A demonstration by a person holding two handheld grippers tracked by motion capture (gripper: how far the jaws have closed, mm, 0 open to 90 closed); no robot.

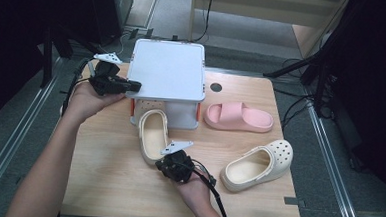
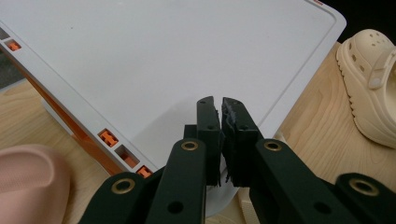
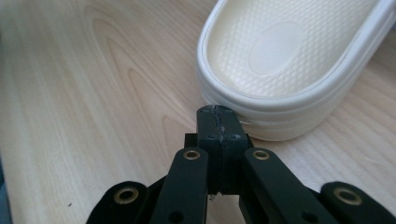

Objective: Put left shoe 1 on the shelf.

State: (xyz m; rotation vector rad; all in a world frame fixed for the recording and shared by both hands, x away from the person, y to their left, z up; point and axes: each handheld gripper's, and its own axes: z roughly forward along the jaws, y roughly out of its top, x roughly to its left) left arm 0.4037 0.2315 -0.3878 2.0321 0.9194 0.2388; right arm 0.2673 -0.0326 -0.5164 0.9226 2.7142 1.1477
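1. Work in hand looks like getting shoes into the small white rack (image 1: 169,69) at the back of the wooden table (image 1: 102,174) — judging by the cream clog (image 1: 153,135) whose toe end is already under the rack's top shelf.
2. That clog lies heel toward the person, toe tucked into the rack's lower level; roughly the front part is under, the heel half sticks out onto the table.
3. Right gripper (image 1: 170,163) sits right at the clog's heel. In the right gripper view its jaws are pressed together with nothing between them, tips touching or just shy of the heel rim (image 3: 261,116) — looks like a push w/ closed tips, not a grip.
4. Left gripper (image 1: 132,86) is at the rack's left front corner. In the left gripper view the jaws are nearly together, a thin slit left, over the white shelf top (image 2: 187,60); can't tell if they pinch the edge or just rest on it — prob. steadying the rack.
5. Done so far: one clog partly in.
6. Left: seat that clog fully, then the second cream clog (image 1: 258,164) at the right front and the pink slide (image 1: 238,117) beside the rack's right — both on the table, untouched.
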